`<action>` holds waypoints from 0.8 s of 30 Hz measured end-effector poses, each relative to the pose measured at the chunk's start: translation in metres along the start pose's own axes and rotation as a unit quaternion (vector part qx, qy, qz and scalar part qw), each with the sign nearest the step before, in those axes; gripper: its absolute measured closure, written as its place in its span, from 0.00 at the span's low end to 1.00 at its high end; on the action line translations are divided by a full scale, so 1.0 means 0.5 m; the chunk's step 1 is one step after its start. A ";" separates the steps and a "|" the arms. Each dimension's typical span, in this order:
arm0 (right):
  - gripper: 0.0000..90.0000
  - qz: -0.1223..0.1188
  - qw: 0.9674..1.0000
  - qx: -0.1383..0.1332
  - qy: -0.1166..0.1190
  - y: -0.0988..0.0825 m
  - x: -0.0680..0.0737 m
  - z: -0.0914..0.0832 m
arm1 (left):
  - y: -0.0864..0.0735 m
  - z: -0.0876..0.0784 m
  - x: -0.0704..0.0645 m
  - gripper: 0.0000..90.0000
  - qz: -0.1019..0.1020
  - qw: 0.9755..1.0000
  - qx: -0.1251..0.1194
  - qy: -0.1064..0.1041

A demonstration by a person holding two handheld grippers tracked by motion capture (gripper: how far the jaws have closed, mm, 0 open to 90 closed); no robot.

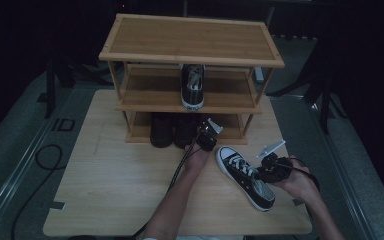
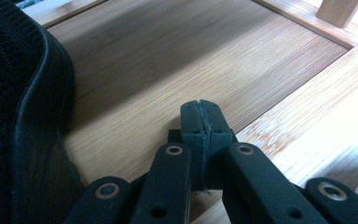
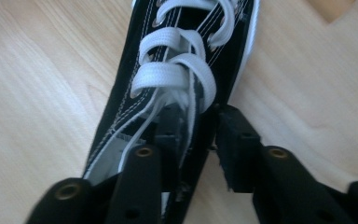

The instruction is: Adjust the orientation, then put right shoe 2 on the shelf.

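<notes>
A black canvas sneaker with white laces (image 1: 245, 177) (image 3: 177, 70) lies on the wooden table (image 1: 120, 185) at the front right. My right gripper (image 1: 260, 174) (image 3: 200, 114) is at its collar, open: one jaw sits inside the shoe, the other outside, with the side wall loosely between them. My left gripper (image 1: 200, 133) (image 2: 200, 116) is shut on nothing, its tips over the bottom shelf of the wooden shoe rack (image 1: 190, 40). A black shoe (image 2: 23, 121) sits just to its left in the left gripper view.
A matching sneaker (image 1: 192, 87) stands on the rack's middle shelf, toe toward me. A pair of dark shoes (image 1: 172, 130) sits on the bottom shelf. The rack's frame rail (image 2: 307, 79) runs to the right of my left gripper. Cables trail over the table and floor.
</notes>
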State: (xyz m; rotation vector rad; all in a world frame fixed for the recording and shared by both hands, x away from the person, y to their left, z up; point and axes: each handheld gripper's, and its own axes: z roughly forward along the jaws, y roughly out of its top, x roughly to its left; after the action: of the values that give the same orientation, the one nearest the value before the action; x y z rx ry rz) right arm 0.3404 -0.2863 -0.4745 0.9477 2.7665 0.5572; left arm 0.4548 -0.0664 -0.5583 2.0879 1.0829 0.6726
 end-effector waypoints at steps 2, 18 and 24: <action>0.81 0.003 1.000 0.007 0.001 0.004 -0.002 0.001 | 0.000 0.000 0.000 1.00 0.000 1.000 0.000 0.000; 0.92 -0.012 0.998 0.053 -0.013 0.016 0.003 0.018 | 0.000 0.000 -0.001 1.00 -0.004 1.000 0.000 -0.004; 0.98 -0.004 0.999 0.047 -0.014 0.017 0.004 0.014 | 0.000 0.000 0.000 1.00 -0.004 1.000 0.000 -0.004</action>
State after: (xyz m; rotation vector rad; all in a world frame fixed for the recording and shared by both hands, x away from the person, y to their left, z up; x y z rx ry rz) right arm 0.3453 -0.2770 -0.4777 0.9569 2.7913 0.4120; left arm 0.4547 -0.0665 -0.5586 2.0837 1.0856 0.6601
